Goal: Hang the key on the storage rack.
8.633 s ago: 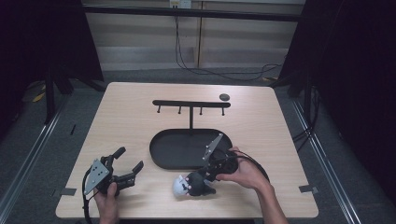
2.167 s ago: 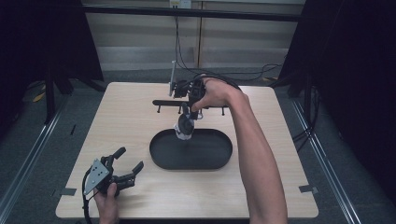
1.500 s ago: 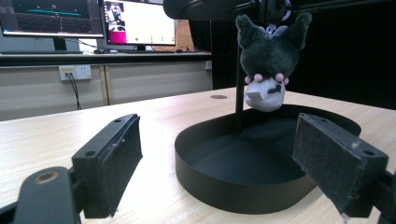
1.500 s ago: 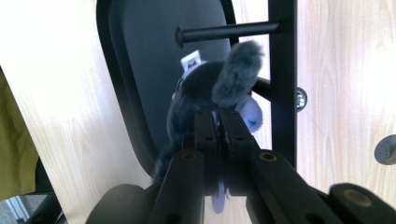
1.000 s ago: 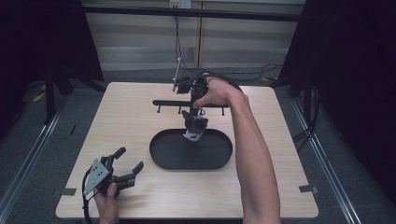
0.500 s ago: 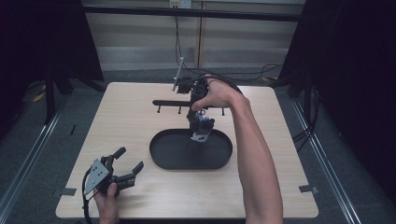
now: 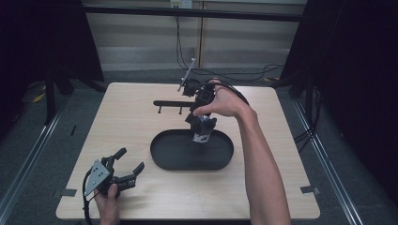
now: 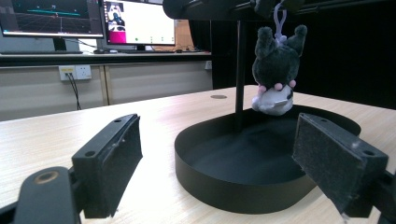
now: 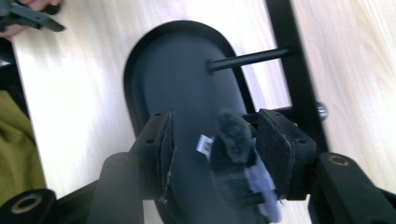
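Now the plush toy (image 8: pixel 275 70) hangs from the stand (image 8: pixel 240 65); right tongs (image 9: pixel 212 140) loosened.

table (image 7: pixel 141 122): light wood | on it: black oval tray (image 7: pixel 164 159)

Tray (image 7: pixel 173 161) sits mid-worktop (image 7: pixel 131 126), the rack (image 7: pixel 171 103) rising from its far edge at twelve o'clock. Plush toy (image 7: pixel 202 129) hangs under the rack's bar, over the tray. Right gripper (image 7: pixel 199 101) is up there; left gripper (image 7: pixel 123 169) rests at the tray's eight o'clock.
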The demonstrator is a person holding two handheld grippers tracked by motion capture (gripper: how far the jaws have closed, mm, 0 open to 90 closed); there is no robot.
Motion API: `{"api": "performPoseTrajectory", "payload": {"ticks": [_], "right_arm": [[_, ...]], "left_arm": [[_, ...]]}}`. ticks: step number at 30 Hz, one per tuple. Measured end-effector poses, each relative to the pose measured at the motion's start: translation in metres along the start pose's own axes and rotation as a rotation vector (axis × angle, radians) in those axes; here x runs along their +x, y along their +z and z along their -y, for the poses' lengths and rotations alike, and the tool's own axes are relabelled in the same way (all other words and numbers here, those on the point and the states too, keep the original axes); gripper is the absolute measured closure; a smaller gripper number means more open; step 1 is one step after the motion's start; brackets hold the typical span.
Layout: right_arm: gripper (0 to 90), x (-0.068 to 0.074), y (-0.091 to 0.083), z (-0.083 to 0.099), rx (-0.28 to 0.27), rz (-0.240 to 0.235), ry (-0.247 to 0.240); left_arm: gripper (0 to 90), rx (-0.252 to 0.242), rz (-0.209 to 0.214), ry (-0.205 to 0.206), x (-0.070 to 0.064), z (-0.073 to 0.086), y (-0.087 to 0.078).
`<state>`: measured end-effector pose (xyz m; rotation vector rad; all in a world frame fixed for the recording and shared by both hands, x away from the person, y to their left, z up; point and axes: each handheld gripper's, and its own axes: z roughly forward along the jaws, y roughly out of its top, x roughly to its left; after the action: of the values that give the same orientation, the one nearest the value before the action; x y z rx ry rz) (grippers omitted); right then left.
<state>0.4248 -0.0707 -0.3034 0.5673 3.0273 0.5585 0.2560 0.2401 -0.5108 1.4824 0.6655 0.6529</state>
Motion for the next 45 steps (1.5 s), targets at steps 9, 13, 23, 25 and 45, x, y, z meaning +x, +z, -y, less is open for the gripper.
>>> {"api": "performPoseTrajectory", "payload": {"ticks": [9, 13, 23, 25, 45], "right_arm": [[35.6, 0.013, -0.01, 0.013, -0.087, -0.015, 0.034], [32.3, 0.024, -0.01, 0.026, -0.129, 0.006, 0.052], [28.8, 0.05, -0.003, 0.049, -0.267, 0.058, 0.049], [28.8, 0.055, 0.0, 0.057, -0.322, 0.085, 0.05], [15.6, 0.102, 0.06, 0.15, -0.673, 0.207, 0.274]], "left_arm": [[15.2, -0.004, -0.001, -0.003, 0.0, 0.0, 0.0], [15.2, -0.004, -0.002, -0.003, 0.0, 0.0, 0.0], [15.3, 0.0, -0.002, -0.002, 0.0, 0.0, 0.0], [15.2, 0.0, -0.002, -0.002, 0.0, 0.0, 0.0], [15.2, 0.0, -0.002, -0.001, 0.0, 0.0, 0.0]]}}
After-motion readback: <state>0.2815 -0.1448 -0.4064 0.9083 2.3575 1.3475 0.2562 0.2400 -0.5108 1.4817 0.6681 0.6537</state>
